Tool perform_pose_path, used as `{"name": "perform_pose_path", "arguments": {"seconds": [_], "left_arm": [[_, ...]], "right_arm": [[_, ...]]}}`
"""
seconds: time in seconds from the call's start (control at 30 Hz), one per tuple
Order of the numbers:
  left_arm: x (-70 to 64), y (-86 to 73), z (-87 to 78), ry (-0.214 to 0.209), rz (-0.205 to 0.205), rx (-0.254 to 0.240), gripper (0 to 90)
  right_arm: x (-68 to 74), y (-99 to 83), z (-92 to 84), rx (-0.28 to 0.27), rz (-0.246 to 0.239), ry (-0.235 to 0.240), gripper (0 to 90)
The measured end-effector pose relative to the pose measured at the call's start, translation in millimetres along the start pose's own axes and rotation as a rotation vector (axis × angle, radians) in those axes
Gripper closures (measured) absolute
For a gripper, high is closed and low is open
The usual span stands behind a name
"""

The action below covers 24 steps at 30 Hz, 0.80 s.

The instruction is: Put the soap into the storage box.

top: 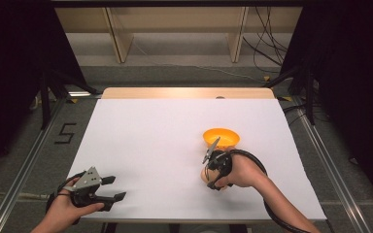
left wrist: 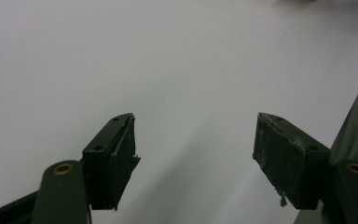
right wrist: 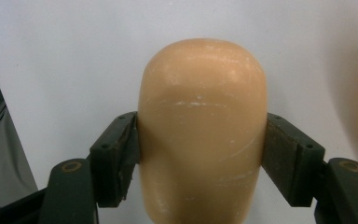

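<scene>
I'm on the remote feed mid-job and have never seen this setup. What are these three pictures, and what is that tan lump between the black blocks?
No robot here: a person holds a hand-operated two-jaw gripper in each hand. The high view looks down on the white table; the other two views ride on the grippers. The left gripper rests near the table's front edge, jaws open over bare surface. The right gripper has its pads pressed on both sides of a smooth tan rounded object. An orange bowl sits just beyond it.
</scene>
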<state>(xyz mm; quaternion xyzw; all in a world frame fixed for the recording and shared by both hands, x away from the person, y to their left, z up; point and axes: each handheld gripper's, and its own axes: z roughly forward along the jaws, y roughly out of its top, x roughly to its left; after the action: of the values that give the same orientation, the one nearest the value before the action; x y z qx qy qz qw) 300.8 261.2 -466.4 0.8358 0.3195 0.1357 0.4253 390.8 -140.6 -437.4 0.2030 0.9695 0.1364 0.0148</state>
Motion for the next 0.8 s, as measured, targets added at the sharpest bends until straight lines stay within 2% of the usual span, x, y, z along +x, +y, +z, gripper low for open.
{"name": "perform_pose_path", "arguments": {"seconds": [0.1,0.17,0.2,0.23,0.4,0.47,0.67,0.77,0.8], "left_arm": [[0.0,-0.1,0.1,0.001,0.001,0.0,29.4],[0.0,0.0,0.0,0.001,0.0,0.0,29.3],[-1.1,-0.4,0.0,0.0,-0.02,0.001,29.3],[0.1,0.0,-0.1,0.001,0.0,-0.001,29.3],[0.1,0.1,-0.2,0.0,0.001,-0.001,29.3],[-1.2,-0.4,0.0,-0.001,-0.021,0.004,29.4],[0.0,-0.1,-0.4,0.001,0.0,-0.001,29.3],[0.0,0.1,-0.6,0.001,-0.002,0.0,29.3],[0.1,0.2,-0.6,0.001,-0.001,0.0,29.4]], "right_arm": [[-0.6,-1.5,-0.8,0.0,0.01,0.0,33.5],[-2.2,-2.3,-0.8,-0.007,-0.01,0.002,33.5],[-2.4,-2.9,-0.9,-0.008,-0.007,0.001,33.5],[-2.7,-3.3,-1.1,0.0,-0.003,-0.002,33.5],[-5.5,-5.5,-2.4,0.007,-0.016,-0.003,33.5],[-6.7,-6.1,-3.3,0.0,-0.017,-0.009,33.6],[-11.8,-8.5,-3.6,-0.018,-0.034,-0.006,33.6],[-12.3,-10.7,-4.3,-0.021,-0.002,-0.014,33.5],[-14.4,-11.1,-3.7,-0.031,-0.021,-0.003,33.5]]}}
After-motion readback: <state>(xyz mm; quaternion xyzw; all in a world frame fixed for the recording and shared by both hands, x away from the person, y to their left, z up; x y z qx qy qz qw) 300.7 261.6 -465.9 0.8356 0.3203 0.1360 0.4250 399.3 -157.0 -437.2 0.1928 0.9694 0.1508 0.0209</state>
